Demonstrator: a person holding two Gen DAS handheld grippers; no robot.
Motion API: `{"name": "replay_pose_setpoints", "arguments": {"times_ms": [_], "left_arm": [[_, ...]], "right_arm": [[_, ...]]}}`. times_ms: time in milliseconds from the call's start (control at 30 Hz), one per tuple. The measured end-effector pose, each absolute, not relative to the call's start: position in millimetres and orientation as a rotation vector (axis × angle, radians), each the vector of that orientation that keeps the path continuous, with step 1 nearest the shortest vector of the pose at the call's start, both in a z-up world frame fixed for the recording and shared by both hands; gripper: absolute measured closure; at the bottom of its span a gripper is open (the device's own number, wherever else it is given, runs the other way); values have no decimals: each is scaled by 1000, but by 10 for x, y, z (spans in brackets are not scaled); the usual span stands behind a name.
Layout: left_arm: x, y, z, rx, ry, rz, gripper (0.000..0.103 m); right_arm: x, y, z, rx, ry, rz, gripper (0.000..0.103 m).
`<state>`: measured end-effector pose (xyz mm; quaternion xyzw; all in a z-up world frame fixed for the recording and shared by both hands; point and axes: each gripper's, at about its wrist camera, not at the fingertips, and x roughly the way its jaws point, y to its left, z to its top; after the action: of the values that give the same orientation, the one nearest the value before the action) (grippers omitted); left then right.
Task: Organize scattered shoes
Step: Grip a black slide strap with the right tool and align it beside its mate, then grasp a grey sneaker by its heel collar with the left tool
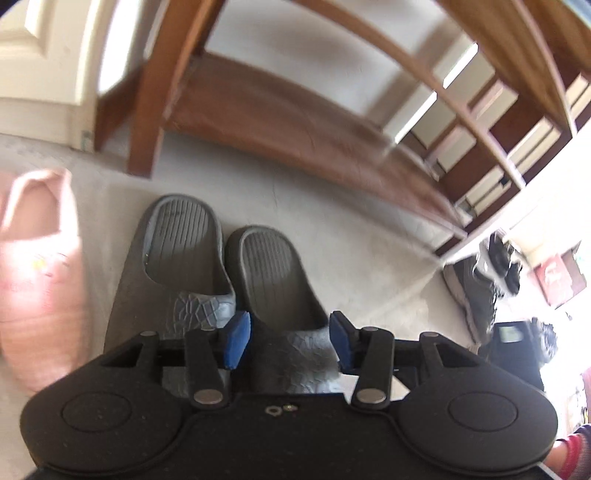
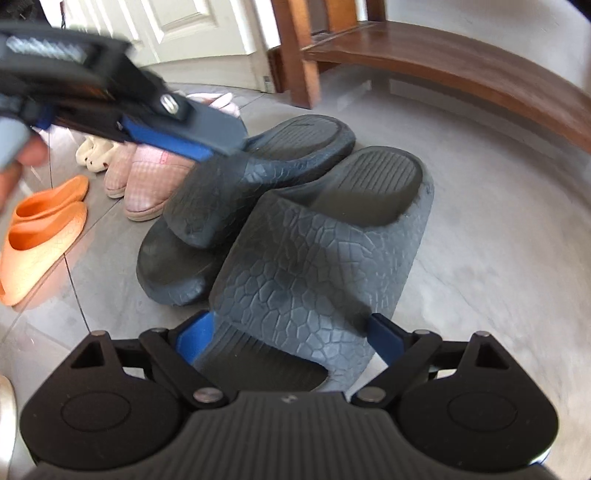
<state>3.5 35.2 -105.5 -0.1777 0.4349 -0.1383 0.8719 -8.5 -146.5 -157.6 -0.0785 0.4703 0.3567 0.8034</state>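
Two dark grey slides with a cracked-pattern strap lie side by side on the grey floor, heels away from me. My right gripper [image 2: 290,328] straddles the nearer slide [image 2: 314,258] at the strap. One blue pad lies against each side of it, so it is shut on that slide. The other slide [image 2: 221,192] lies just left of it, touching. My left gripper [image 1: 290,339] hovers above the pair with its pads apart and nothing pressed between them. The right slide [image 1: 269,266] shows below the gap and the left slide [image 1: 173,236] beside it. In the right wrist view the left gripper [image 2: 218,142] reaches in from the upper left.
Pink slippers [image 2: 147,177], cream slippers [image 2: 94,153] and orange slides [image 2: 40,229] line the floor to the left. A low wooden shelf [image 2: 461,66] stands behind the slides, with a white door [image 2: 184,29] to its left. Dark sneakers [image 1: 476,291] lie to the right.
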Motion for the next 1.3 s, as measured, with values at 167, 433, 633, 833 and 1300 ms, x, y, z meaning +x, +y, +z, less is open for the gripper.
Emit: {"name": "replay_pose_setpoints", "arguments": {"times_ms": [167, 433, 633, 833, 1300], "left_arm": [[-78, 404, -912, -322, 874, -280, 55], [-88, 63, -775, -196, 886, -478, 48], [129, -1114, -661, 62, 949, -786, 47], [294, -2387, -687, 182, 1004, -882, 47], [293, -4292, -1689, 72, 1138, -685, 46]], "right_arm": [[47, -1283, -1601, -218, 990, 736, 7], [-282, -2011, -1356, -73, 975, 664, 8], [-1299, -3275, -1133, 207, 897, 358, 8], [-2226, -4205, -993, 337, 837, 83, 24], [-2693, -5320, -1045, 513, 755, -93, 23]]}}
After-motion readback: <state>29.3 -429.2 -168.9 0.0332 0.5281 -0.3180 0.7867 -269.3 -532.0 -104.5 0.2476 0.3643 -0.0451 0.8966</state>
